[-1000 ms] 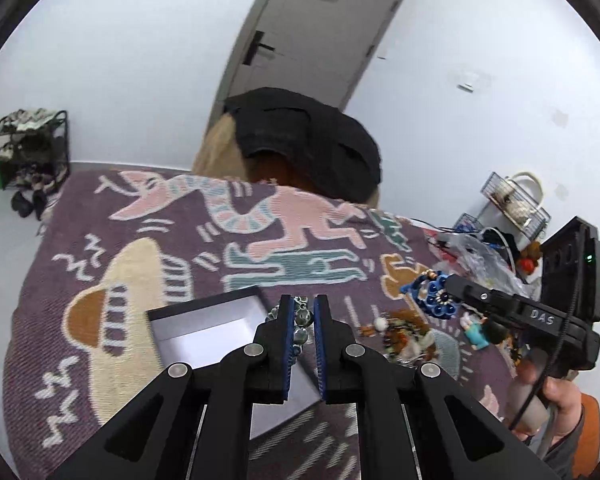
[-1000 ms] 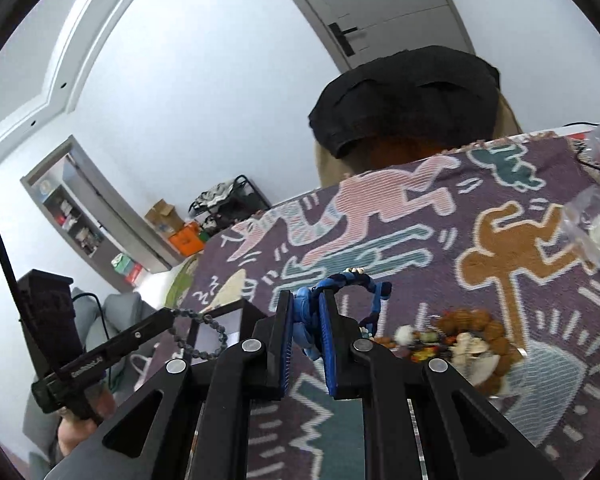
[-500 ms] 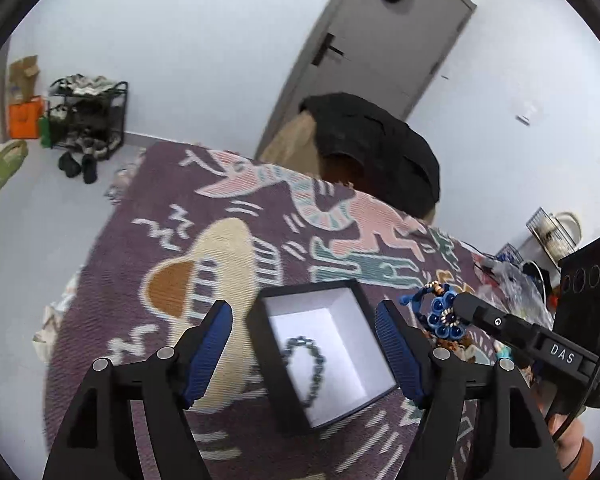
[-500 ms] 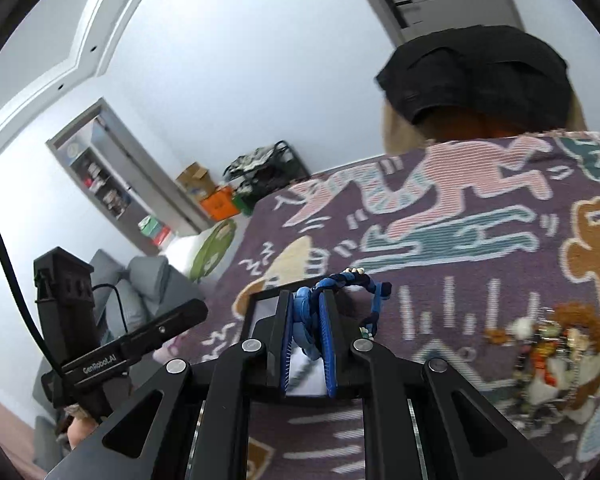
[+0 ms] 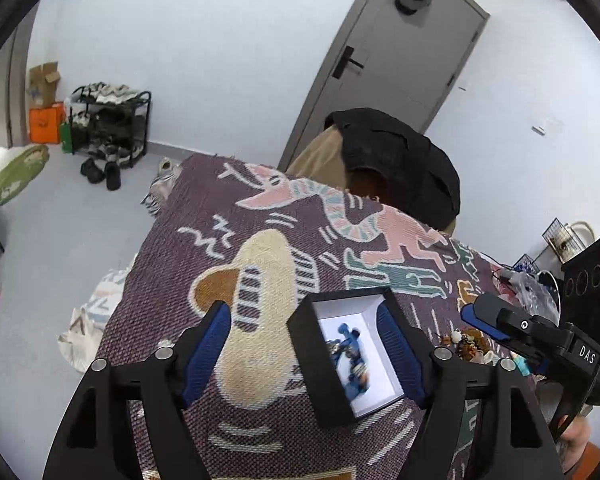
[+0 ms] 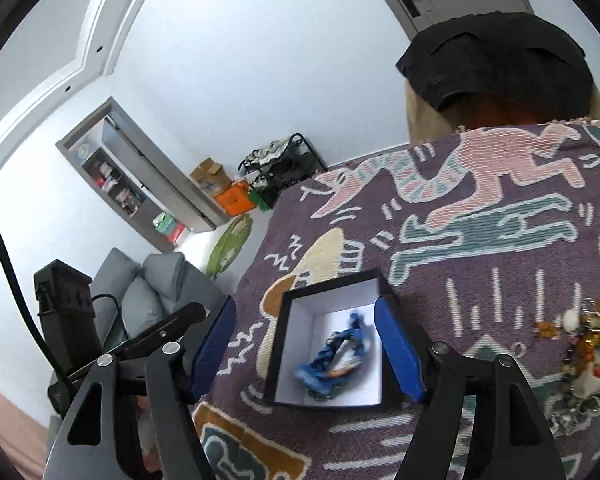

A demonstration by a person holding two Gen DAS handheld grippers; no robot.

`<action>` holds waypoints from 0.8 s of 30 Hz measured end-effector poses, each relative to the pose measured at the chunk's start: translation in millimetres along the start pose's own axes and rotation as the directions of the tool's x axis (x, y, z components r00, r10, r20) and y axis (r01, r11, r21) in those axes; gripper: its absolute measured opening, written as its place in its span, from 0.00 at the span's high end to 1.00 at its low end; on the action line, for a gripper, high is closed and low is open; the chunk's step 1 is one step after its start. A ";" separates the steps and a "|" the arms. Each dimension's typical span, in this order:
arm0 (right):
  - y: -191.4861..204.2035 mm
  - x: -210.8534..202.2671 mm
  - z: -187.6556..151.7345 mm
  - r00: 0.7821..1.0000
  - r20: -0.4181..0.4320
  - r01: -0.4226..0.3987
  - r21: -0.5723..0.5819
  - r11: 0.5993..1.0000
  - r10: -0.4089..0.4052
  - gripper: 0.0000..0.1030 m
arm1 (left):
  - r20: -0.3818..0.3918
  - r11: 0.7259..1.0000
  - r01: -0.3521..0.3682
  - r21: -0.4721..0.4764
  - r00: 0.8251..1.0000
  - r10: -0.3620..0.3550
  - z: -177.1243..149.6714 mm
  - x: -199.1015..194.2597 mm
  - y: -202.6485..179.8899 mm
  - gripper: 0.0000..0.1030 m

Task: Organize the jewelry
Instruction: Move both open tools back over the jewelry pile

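The blue braided bracelet (image 6: 332, 354), clamped in the right tool (image 6: 306, 354) a second ago, has been released and is now seen lying blurred inside the black box (image 6: 278, 344), on its white floor. The dark bead bracelet held by the left tool (image 5: 302, 354) a second ago has likewise been let go; its beads can just be made out under the blue one in the box (image 5: 308, 356).

Both tools are seen with jaws opening wide, the box framed between the blue pads and nothing pressed by them. The box is set on the patterned purple cloth (image 6: 480, 280) covering the tabletop. A heap of mixed jewelry (image 6: 588, 364) is left on the cloth well to the right of the box. A black garment (image 5: 400, 160) is draped over a chair beyond the far edge.
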State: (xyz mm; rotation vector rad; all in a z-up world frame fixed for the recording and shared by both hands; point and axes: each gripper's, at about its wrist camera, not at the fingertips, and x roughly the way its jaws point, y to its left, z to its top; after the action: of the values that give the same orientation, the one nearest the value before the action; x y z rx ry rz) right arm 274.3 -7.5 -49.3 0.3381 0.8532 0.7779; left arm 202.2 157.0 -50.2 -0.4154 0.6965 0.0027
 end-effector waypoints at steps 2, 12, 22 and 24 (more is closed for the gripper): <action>-7.0 -9.1 0.2 1.000 0.007 0.020 0.012 1.000 -0.021 0.30 | 0.007 1.000 0.003 0.013 1.000 -0.003 0.8 0.8 -9.9 0.08; -59.9 -77.0 -10.4 0.975 0.073 0.200 0.114 0.973 -0.209 0.30 | 0.000 0.995 0.088 0.057 0.996 -0.088 -0.1 19.8 -58.6 0.02; -112.6 -127.3 -21.9 0.950 0.112 0.257 0.248 0.934 -0.292 0.31 | -0.056 0.976 0.181 0.122 0.983 -0.175 -7.3 40.2 -109.1 0.02; -122.4 -133.9 -26.5 0.946 0.117 0.262 0.273 0.926 -0.303 0.32 | -0.068 0.972 0.193 0.136 0.980 -0.185 -9.5 44.5 -118.3 0.02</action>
State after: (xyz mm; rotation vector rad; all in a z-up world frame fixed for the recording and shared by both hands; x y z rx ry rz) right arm 257.0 -189.6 -60.9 0.4848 0.8307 0.3657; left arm 247.1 38.8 -40.6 -0.3445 0.7038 -0.2380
